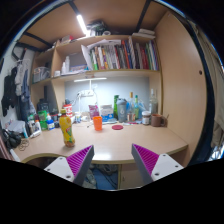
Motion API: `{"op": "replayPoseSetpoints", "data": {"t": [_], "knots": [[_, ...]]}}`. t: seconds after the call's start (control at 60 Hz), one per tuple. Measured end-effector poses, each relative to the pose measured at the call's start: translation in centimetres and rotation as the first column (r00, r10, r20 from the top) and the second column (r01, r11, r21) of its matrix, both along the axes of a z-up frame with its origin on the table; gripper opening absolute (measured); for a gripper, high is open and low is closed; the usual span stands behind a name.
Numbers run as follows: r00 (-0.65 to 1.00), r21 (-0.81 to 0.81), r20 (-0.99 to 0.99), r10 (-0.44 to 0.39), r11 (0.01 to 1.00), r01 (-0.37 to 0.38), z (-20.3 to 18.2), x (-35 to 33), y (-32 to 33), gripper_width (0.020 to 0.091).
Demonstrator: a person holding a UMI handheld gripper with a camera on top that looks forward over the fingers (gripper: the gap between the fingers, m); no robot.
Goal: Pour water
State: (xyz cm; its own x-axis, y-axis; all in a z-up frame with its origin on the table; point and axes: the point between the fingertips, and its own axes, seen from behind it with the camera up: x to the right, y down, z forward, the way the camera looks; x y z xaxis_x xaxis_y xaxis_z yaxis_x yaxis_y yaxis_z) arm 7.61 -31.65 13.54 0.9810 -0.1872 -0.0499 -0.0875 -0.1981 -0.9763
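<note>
My gripper (113, 162) hangs open in front of a light wooden desk (105, 143), with nothing between its purple pads (80, 158). Far beyond the fingers, a yellow bottle with a red cap (66, 128) stands on the left part of the desk. An orange cup (97, 122) sits a little to its right, further back. Green bottles (43, 118) stand at the left rear and a green one (122, 109) at the right rear. All of them are well out of reach of the fingers.
Bookshelves (118, 55) full of books hang above the desk. Small jars and containers (145, 116) crowd the back right. Dark clothing (12, 92) hangs at the left. A wooden wall panel (180, 85) closes the right side. A ceiling lamp (82, 22) glows overhead.
</note>
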Motion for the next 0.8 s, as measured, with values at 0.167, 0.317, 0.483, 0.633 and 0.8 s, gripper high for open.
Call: {"op": "replayPoseSetpoints", "data": {"t": [0.167,0.317,0.483,0.633,0.8], "knots": [[1.000,-0.012,-0.003,0.004,1.000,-0.004,-0.8,-0.5,0.1,0.0837],[0.999,0.000,-0.028,0.042,0.999,-0.042,-2.1,-2.9,0.8,0.0838],[0.994,0.005,-0.045,0.097,0.995,-0.096,-3.9,-7.1,5.0,0.0838],[0.986,0.037,-0.061,0.154,0.988,-0.152,-4.0,-12.3,11.2,0.0840],[0.979,0.051,-0.035,0.202,0.978,-0.200,-4.8,-17.8,18.5,0.0839]]}}
